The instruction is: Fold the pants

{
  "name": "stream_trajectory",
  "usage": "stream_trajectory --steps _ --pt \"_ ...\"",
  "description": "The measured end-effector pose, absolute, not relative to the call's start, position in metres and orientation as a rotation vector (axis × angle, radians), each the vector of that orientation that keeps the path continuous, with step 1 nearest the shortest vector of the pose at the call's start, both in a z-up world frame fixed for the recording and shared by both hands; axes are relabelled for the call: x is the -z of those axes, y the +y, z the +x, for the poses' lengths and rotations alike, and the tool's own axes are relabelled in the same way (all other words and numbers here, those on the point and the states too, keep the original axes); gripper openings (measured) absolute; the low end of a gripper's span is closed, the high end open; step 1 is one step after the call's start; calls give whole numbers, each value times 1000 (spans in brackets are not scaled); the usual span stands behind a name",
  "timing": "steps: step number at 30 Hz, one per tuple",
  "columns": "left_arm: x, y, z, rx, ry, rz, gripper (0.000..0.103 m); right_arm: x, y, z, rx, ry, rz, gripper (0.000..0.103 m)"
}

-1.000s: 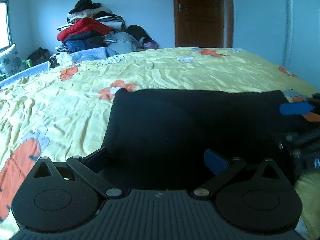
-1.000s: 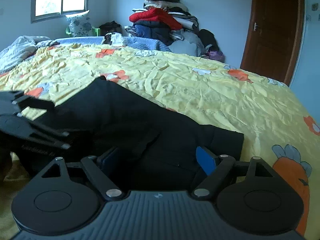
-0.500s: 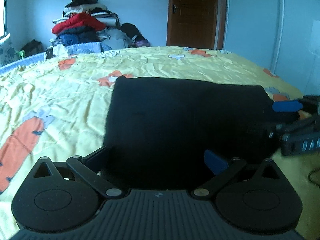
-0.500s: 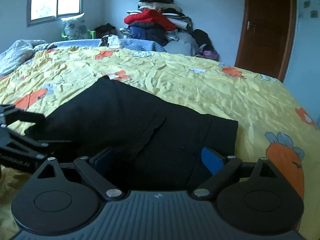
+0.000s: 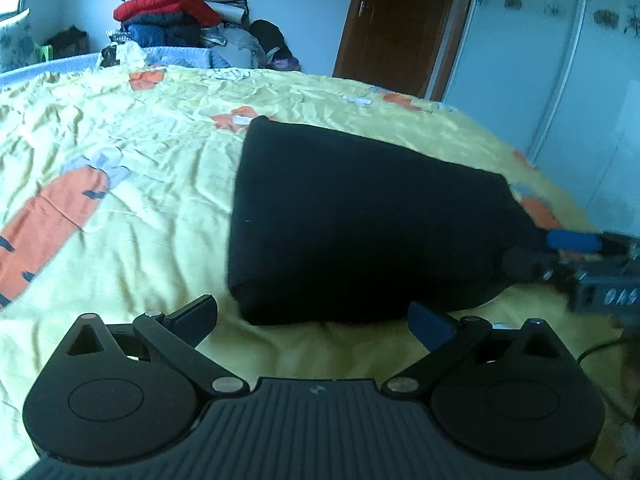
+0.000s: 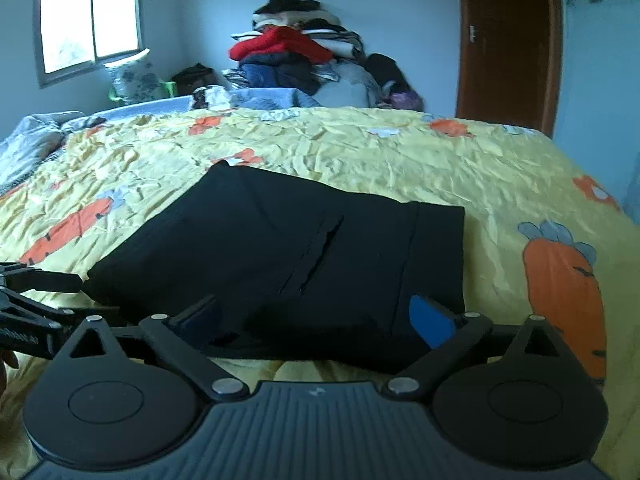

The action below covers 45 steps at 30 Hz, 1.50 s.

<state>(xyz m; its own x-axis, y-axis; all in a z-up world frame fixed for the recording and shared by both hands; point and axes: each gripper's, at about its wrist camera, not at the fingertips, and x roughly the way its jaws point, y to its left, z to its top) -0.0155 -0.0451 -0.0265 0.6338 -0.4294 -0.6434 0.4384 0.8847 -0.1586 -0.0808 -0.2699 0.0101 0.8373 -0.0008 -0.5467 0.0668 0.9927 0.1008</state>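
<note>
Black pants (image 5: 360,216) lie folded into a thick rectangle on the yellow carrot-print bedspread (image 5: 140,152). They also show in the right wrist view (image 6: 288,256), with a pocket slit on top. My left gripper (image 5: 312,318) is open and empty, just short of the near edge of the pants. My right gripper (image 6: 316,320) is open, its fingers over the near edge of the pants, holding nothing. The right gripper also shows at the right edge of the left wrist view (image 5: 576,248). The left gripper shows at the left edge of the right wrist view (image 6: 36,300).
A tall pile of clothes (image 6: 296,60) stands beyond the far side of the bed. A brown door (image 6: 508,44) is at the back right, a window (image 6: 88,20) at the back left. A white wardrobe (image 5: 560,60) stands to the right.
Both grippers have pulled back from the pants and risen. The left gripper now sits clear of the near edge. The pants lie flat and still.
</note>
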Motion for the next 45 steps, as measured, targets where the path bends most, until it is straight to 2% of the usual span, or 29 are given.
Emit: stream_trajectory --steps 4,12,23,45 --pt "27 -57 -25 488 723 37 102 -10 -262 -85 63 603 113 102" --pt "35 -68 -38 476 715 66 102 -2 -258 -98 11 713 316 102" --pt "46 -70 -41 417 679 104 102 18 -240 -106 152 684 145 103" --pt "48 -71 -44 267 689 139 103 26 -233 -106 199 656 85 103"
